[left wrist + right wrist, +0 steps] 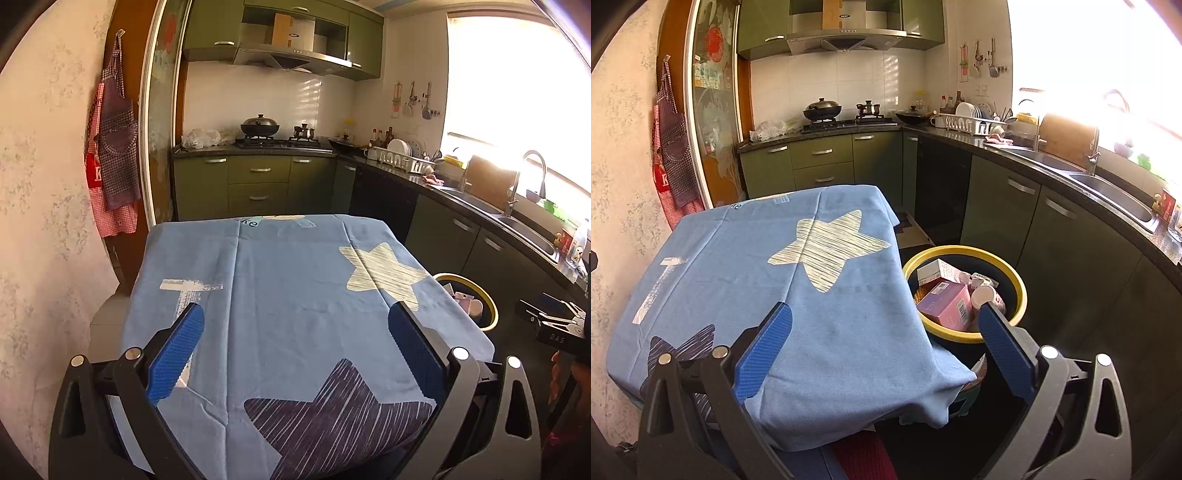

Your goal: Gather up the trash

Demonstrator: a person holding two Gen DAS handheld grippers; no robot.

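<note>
Right gripper (pixel 884 325): jaws wide apart, holding nothing.
Bin (pixel 1021 295): yellow-rimmed, beside the blue tablecloth's (pixel 738 266) right edge.
Contents: pink box (pixel 947 304), paper cup (pixel 984 295).

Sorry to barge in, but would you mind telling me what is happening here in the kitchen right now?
A person is collecting trash with a handheld gripper in each hand. Both the left gripper and the right gripper are open and hold nothing, hovering over a table covered with a blue star-print cloth. No trash shows on the cloth. Beside the table, a yellow-rimmed bin already holds a pink box, a paper cup and other packaging.
</note>
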